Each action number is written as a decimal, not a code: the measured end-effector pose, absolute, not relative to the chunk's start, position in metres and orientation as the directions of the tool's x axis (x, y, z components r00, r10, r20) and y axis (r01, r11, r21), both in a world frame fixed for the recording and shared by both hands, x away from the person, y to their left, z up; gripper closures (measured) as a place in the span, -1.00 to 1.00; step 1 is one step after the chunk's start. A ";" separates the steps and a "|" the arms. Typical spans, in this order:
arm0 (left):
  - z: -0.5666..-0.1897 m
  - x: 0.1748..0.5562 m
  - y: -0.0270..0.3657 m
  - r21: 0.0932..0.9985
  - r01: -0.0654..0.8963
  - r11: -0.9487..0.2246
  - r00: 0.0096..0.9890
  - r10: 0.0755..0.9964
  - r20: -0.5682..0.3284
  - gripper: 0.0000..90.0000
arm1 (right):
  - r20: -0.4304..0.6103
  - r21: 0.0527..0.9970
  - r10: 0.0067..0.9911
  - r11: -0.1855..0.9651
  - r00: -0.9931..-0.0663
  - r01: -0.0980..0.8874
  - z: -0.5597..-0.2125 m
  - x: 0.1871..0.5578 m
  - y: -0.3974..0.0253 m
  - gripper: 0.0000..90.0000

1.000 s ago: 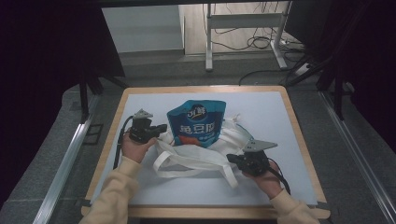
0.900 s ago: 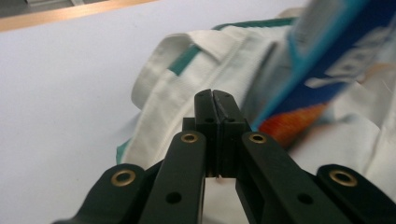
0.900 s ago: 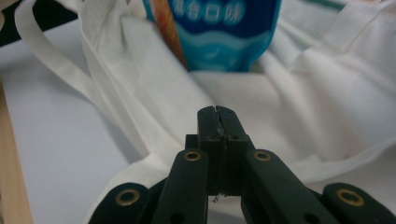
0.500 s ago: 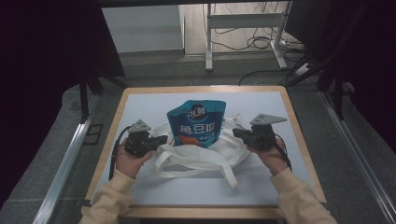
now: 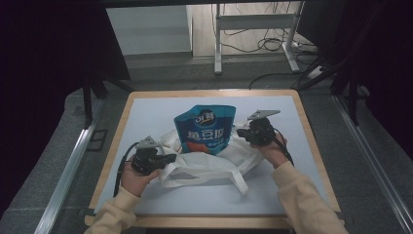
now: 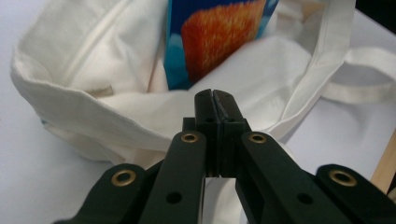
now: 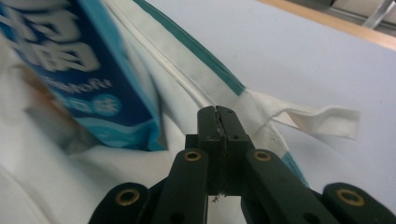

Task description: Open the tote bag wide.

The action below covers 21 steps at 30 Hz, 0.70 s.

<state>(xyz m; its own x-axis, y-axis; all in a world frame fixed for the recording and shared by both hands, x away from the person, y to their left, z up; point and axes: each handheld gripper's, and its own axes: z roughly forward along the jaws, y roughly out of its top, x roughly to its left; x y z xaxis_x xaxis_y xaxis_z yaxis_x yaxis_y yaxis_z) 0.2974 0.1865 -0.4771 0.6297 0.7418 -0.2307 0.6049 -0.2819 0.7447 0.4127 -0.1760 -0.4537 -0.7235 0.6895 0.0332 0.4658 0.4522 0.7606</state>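
Observation:
A white cloth tote bag lies flat at the middle of the table. A blue snack pouch sticks out of its mouth toward the far side. My left gripper is at the bag's left rim, jaws shut. In the left gripper view its closed tips hang just over the bag's folded rim, with the pouch beyond. My right gripper is at the bag's right rim beside the pouch, jaws shut. In the right gripper view its tips lie against the green-trimmed bag edge. No cloth shows between either pair of jaws.
The bag rests on a pale blue mat set in a wooden-edged table. One loose handle strap trails toward the front, another lies to the right. Metal rails run along both sides.
My right gripper has moved from the bag's front right corner back to its right rim near the pouch. My left gripper has slid toward the front along the left rim.

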 end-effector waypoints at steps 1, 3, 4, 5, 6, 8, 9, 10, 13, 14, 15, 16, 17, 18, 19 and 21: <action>-0.477 0.297 0.186 0.745 0.605 -0.282 0.630 0.742 -0.231 0.99 | 0.028 0.755 0.697 0.455 -0.717 0.472 -0.456 0.415 -0.177 0.97; -0.481 0.297 0.186 0.735 0.614 -0.289 0.629 0.741 -0.234 0.99 | 0.033 0.751 0.702 0.452 -0.712 0.481 -0.458 0.418 -0.178 0.97; -0.486 0.296 0.184 0.725 0.622 -0.295 0.626 0.744 -0.234 0.99 | 0.035 0.741 0.716 0.450 -0.697 0.499 -0.464 0.424 -0.181 0.97; -0.488 0.296 0.184 0.721 0.625 -0.299 0.626 0.744 -0.234 0.99 | 0.042 0.737 0.722 0.445 -0.691 0.509 -0.466 0.425 -0.182 0.97; -0.488 0.296 0.184 0.721 0.625 -0.299 0.626 0.744 -0.234 0.99 | 0.046 0.736 0.722 0.443 -0.690 0.513 -0.468 0.428 -0.184 0.97; -0.491 0.295 0.182 0.714 0.628 -0.310 0.627 0.744 -0.229 0.99 | 0.053 0.732 0.729 0.436 -0.682 0.523 -0.471 0.430 -0.186 0.97; -0.492 0.295 0.182 0.712 0.630 -0.311 0.627 0.745 -0.228 0.99 | 0.049 0.731 0.734 0.436 -0.678 0.525 -0.473 0.430 -0.186 0.97; -0.492 0.295 0.182 0.712 0.630 -0.311 0.627 0.745 -0.228 0.99 | 0.042 0.731 0.735 0.439 -0.676 0.523 -0.474 0.431 -0.186 0.97; -0.495 0.294 0.183 0.709 0.631 -0.316 0.628 0.745 -0.226 0.99 | 0.034 0.729 0.742 0.440 -0.669 0.525 -0.477 0.433 -0.186 0.97; -0.496 0.293 0.184 0.707 0.632 -0.317 0.628 0.745 -0.227 0.99 | 0.031 0.726 0.744 0.442 -0.667 0.527 -0.478 0.434 -0.187 0.97; -0.497 0.293 0.184 0.707 0.631 -0.320 0.628 0.745 -0.224 0.99 | 0.031 0.725 0.747 0.441 -0.664 0.529 -0.479 0.435 -0.187 0.97; -0.498 0.293 0.184 0.706 0.632 -0.320 0.627 0.746 -0.223 0.99 | 0.036 0.721 0.749 0.439 -0.662 0.536 -0.480 0.436 -0.187 0.97; -0.499 0.293 0.184 0.705 0.632 -0.322 0.628 0.746 -0.222 0.99 | 0.040 0.721 0.753 0.433 -0.657 0.540 -0.481 0.437 -0.187 0.97; -0.500 0.293 0.184 0.705 0.633 -0.321 0.627 0.747 -0.222 0.99 | 0.041 0.720 0.753 0.434 -0.657 0.542 -0.482 0.437 -0.187 0.97; -0.500 0.293 0.184 0.703 0.634 -0.322 0.627 0.746 -0.223 0.99 | 0.036 0.722 0.753 0.435 -0.657 0.539 -0.483 0.438 -0.187 0.97; -0.501 0.294 0.184 0.702 0.634 -0.323 0.627 0.746 -0.223 0.99 | 0.043 0.724 0.755 0.428 -0.654 0.542 -0.485 0.439 -0.187 0.97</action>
<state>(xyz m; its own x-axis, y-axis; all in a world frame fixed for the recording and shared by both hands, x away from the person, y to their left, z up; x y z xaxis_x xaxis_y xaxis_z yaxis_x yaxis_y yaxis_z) 0.2937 0.1840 -0.5008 0.6274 0.7459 -0.2235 0.6343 -0.3232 0.7023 0.4386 -0.1871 -0.4851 -0.6538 0.7554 0.0429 0.5416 0.4277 0.7237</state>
